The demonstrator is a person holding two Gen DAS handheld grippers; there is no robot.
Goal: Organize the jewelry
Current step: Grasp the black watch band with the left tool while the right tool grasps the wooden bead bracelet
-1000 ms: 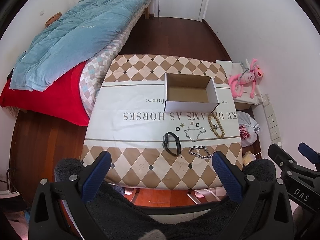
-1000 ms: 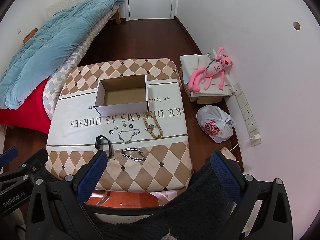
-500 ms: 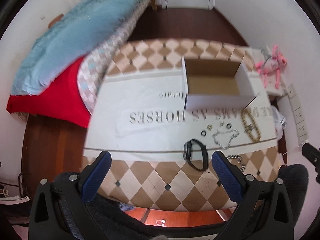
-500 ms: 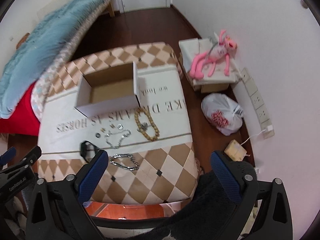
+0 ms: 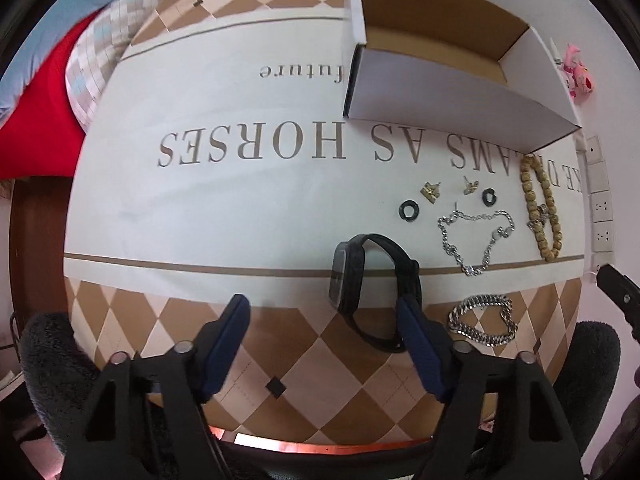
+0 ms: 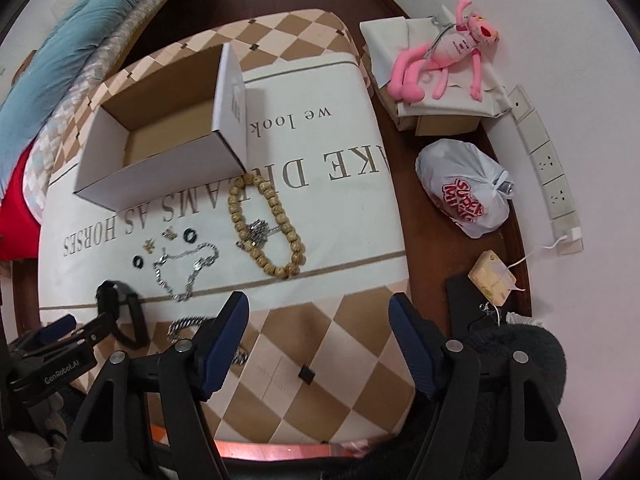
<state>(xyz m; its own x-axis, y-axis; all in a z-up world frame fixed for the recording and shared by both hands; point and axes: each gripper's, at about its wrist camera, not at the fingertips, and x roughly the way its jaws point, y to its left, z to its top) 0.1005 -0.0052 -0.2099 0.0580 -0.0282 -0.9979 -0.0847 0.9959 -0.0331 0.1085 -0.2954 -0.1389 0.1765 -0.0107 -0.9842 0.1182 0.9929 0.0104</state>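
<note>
Jewelry lies on a cloth-covered table (image 5: 224, 208). A black smart band (image 5: 370, 284) lies just ahead of my open left gripper (image 5: 324, 312), its strap by the right finger. Beside it are a thick silver chain (image 5: 482, 322), a thin silver chain (image 5: 474, 236), a wooden bead bracelet (image 5: 540, 208), two black rings (image 5: 408, 210) and small gold earrings (image 5: 430, 191). An open empty white cardboard box (image 5: 448, 92) stands behind them. My right gripper (image 6: 318, 320) is open above the near checkered part, short of the bead bracelet (image 6: 264, 224). The box (image 6: 160, 164) shows at the left.
A bed with a blue duvet (image 6: 60, 52) and red cover (image 5: 44, 112) stands left of the table. Right of it on the wood floor are a pink plush toy (image 6: 444, 56) on a box, a white plastic bag (image 6: 468, 188) and wall sockets (image 6: 548, 164).
Both grippers have dropped closer to the table and moved forward. The left one now reaches the black smart band. Jewelry and box have not moved.
</note>
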